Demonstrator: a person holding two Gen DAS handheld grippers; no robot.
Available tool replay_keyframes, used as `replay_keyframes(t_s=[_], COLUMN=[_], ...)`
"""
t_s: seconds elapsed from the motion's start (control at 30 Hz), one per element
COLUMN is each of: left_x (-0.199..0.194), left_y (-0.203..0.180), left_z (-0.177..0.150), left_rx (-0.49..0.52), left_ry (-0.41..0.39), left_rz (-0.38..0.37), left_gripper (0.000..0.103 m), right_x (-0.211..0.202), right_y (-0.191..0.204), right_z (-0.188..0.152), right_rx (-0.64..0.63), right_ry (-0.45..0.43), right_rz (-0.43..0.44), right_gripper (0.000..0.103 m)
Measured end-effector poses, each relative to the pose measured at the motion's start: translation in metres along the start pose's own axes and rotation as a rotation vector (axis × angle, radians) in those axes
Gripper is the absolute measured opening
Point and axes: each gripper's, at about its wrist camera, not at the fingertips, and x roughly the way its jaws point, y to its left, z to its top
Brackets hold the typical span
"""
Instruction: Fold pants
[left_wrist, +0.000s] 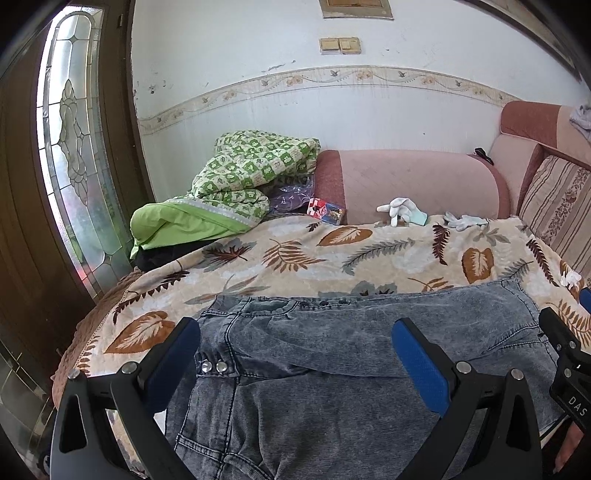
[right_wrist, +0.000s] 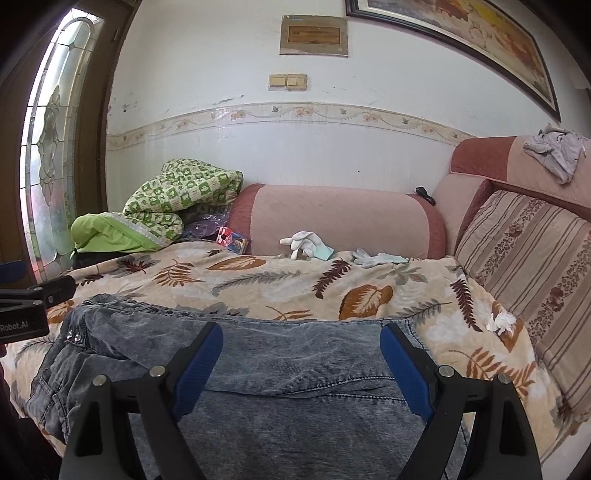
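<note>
both jaws are standing apart, the left gripper (left_wrist: 295, 354) and right gripper (right_wrist: 301, 360) hovering over soft, limp, fairly heavy jeans (left_wrist: 332, 369), likely best pinched along a doubled edge.

Black tongs with blue pads

Left tongs (left_wrist: 295, 343) and right tongs (right_wrist: 301, 345): black angular frames, round silver screws, blue textured pads (left_wrist: 421, 365); white lettering on the body sides.

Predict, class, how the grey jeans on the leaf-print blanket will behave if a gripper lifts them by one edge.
The jeans will probably droop and sag: they already lie in soft creases. The waistband end, with its metal studs, likely hangs heavier. On the plush blanket they should drag rather than slide.
</note>
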Motion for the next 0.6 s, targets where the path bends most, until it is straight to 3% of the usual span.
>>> replay_keyframes(t_s=[0.3,0.6], left_x=[0.001,0.006], left_y=[0.003,0.009], left_z=[-0.003,-0.004], left_rx=[0.027,0.022], left_ry=[-0.009,-0.003], left_rz=[0.029,0.042], left_gripper=[0.103,0.103], right_x=[-0.002,0.003], right_y=[-0.001,-0.016], right_z=[-0.001,0.003], right_rx=[0.007,-0.012], right_ry=[-0.007,0.026], right_rz=[-0.005,-0.073], right_gripper=[0.089,0.089])
